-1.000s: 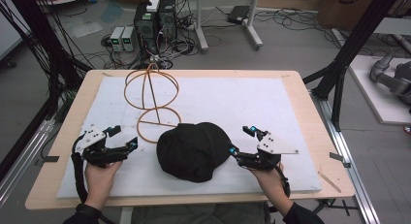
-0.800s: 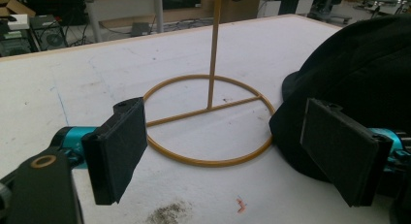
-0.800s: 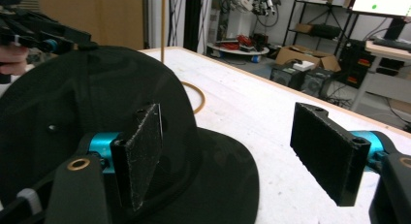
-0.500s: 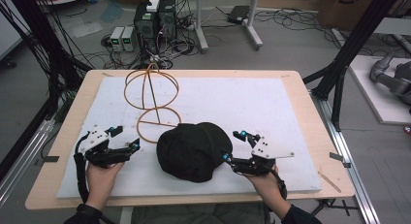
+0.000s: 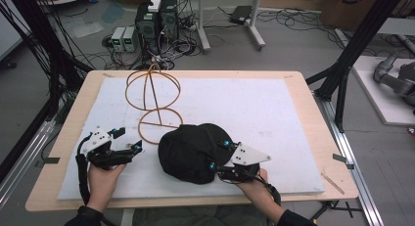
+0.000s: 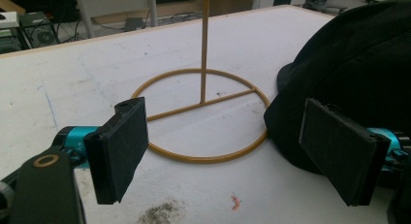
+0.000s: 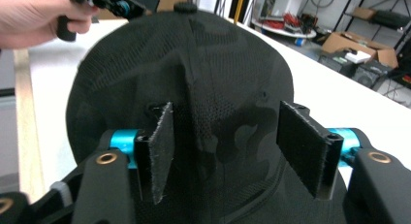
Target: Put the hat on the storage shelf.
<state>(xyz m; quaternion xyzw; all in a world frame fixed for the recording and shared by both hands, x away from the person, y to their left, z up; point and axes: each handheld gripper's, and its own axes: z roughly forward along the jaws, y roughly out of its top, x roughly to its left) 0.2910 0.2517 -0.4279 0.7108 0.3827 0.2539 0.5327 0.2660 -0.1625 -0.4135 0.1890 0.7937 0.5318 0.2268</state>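
A black cap (image 5: 195, 150) lies on the white mat (image 5: 274, 113) that covers the worktop (image 5: 313, 118), near the front edge and a little left of the middle. Its crown points up, with the small button on top seen in the right gripper view.

The right tongs (image 5: 219, 155) are over the near right side of the cap. Their jaws have just been closing, but in the right gripper view the two black pads (image 7: 300, 146) stand apart, one on each side of the cap fabric, and they do not press on it. So the right tongs are open, with the cap's surface between and below them.

The left tongs (image 5: 128, 139) are held by the left hand (image 5: 103, 179) on the left part of the mat, just beside the cap but not touching it. Their jaws are wide open and nothing is between them; in the left gripper view one pad is close to the brim side of the cap.

A wire stand (image 5: 154, 101) of golden colour is behind the cap. Its round base ring (image 6: 203, 117) lies flat on the mat, and the cap's edge touches or slightly covers the ring at one side.
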